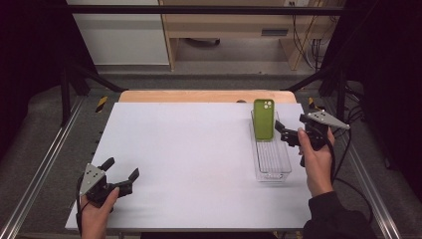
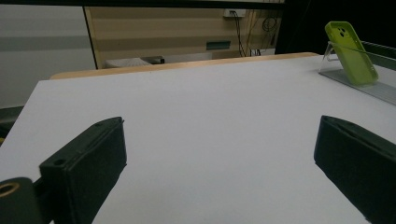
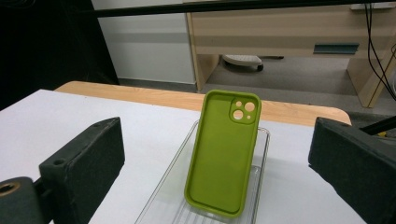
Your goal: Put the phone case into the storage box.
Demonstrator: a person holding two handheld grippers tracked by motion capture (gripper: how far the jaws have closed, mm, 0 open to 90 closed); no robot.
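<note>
A green phone case [image 1: 263, 118] stands tilted, leaning against the far end of a clear plastic tray [image 1: 272, 167] at the right of the white table surface [image 1: 199, 159]. My right gripper [image 1: 282, 132] hovers just right of the tray, open, its jaws pointing toward the case with nothing between them. In the right gripper view the green phone case [image 3: 224, 149] rests in the clear tray [image 3: 263, 144], its inner side and camera cutout facing me, ahead of the open right gripper [image 3: 215, 163]. My left gripper [image 1: 121, 169] is open near the front left corner. The left gripper [image 2: 219, 154] sees the green phone case [image 2: 352, 51] far right.
A wooden table edge [image 1: 199, 95] runs along the back of the white surface. Metal rails [image 1: 45, 164] flank both sides. A wooden desk [image 1: 239, 25] and hanging cables [image 1: 311, 45] stand beyond the table. A cable [image 1: 348, 184] trails from the right gripper.
</note>
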